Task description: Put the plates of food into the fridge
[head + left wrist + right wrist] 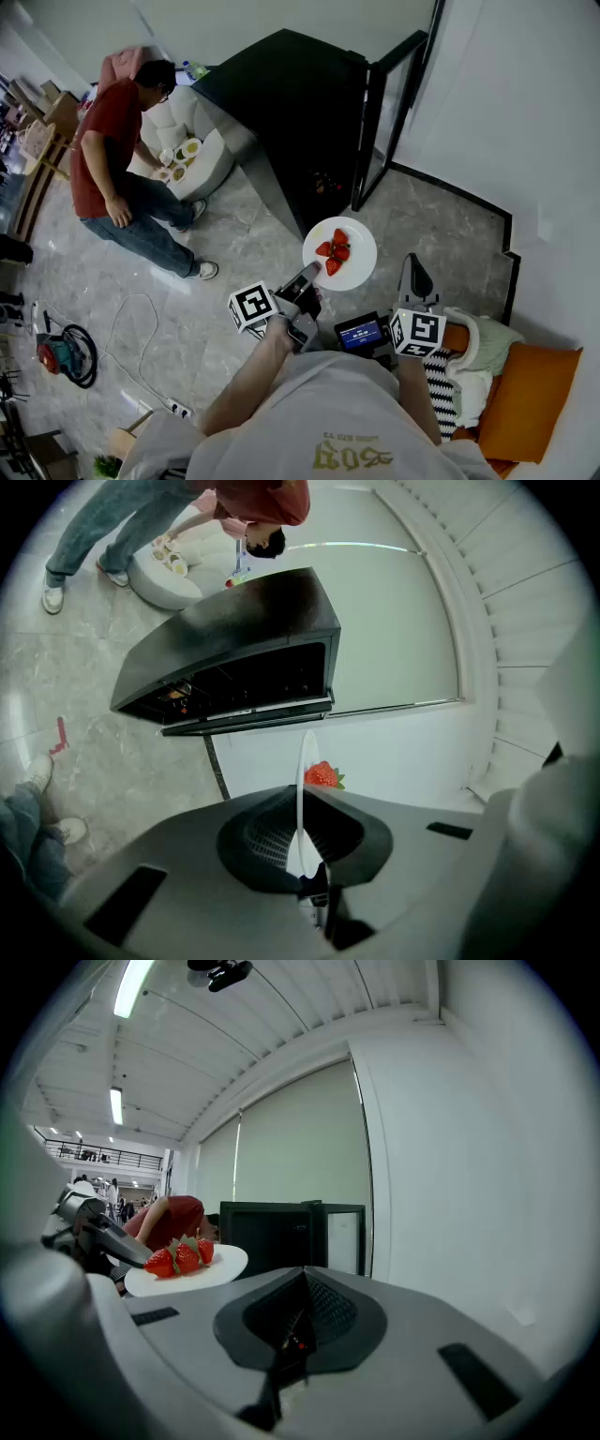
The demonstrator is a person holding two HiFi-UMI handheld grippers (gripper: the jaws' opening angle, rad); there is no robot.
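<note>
Left tongs (312, 274): we see them clamped on the near rim of the white plate (356, 267).
Plate: it carries strawberries (335, 250) and hangs above the floor (234, 234), just in front of the black fridge (291, 103), whose door (382, 117) stands open.
Right tongs (416, 277): we find them closed together with nothing between, just beside the plate.
</note>
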